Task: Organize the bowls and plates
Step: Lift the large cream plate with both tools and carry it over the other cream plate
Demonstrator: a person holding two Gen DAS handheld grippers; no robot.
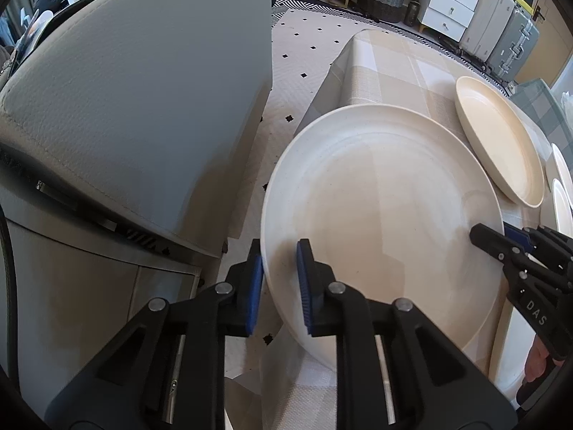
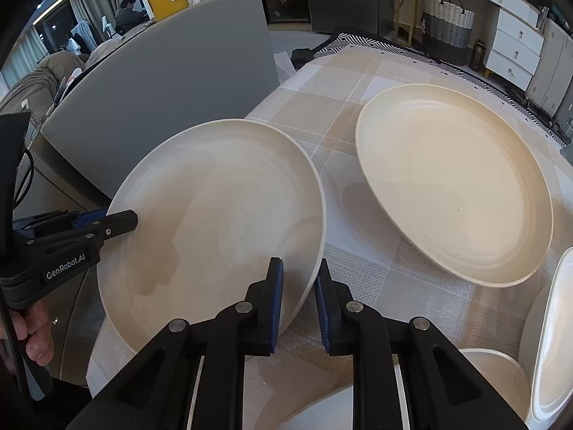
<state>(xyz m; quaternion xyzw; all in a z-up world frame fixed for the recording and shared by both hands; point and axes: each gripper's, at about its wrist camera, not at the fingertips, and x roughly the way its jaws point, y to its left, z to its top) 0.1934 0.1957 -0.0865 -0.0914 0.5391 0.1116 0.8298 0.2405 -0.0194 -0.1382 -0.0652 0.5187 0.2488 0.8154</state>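
A: Where was the near plate [image 2: 215,222]?

B: At the left corner of the desk [image 2: 358,82], its 9 o'clock side hanging past the edge over the patterned floor [image 1: 286,53]. The left tool [image 1: 280,261] was clamped on its rim at 9 o'clock, and the right tool [image 2: 300,279] was clamped on the rim at about 4 o'clock.

A: So what could have gone wrong?

B: Each grip was only a thin bite on a smooth, sloped rim. If one hand lifted faster, I'd judge the plate could have tilted and slid free, and on the left there was only floor below it.

A: Anything nearby?

B: The second plate [image 2: 454,186] lay at 2 o'clock, close but apart. A careless swing right could have knocked it, or the white dishes [image 2: 551,340] at 4 o'clock.
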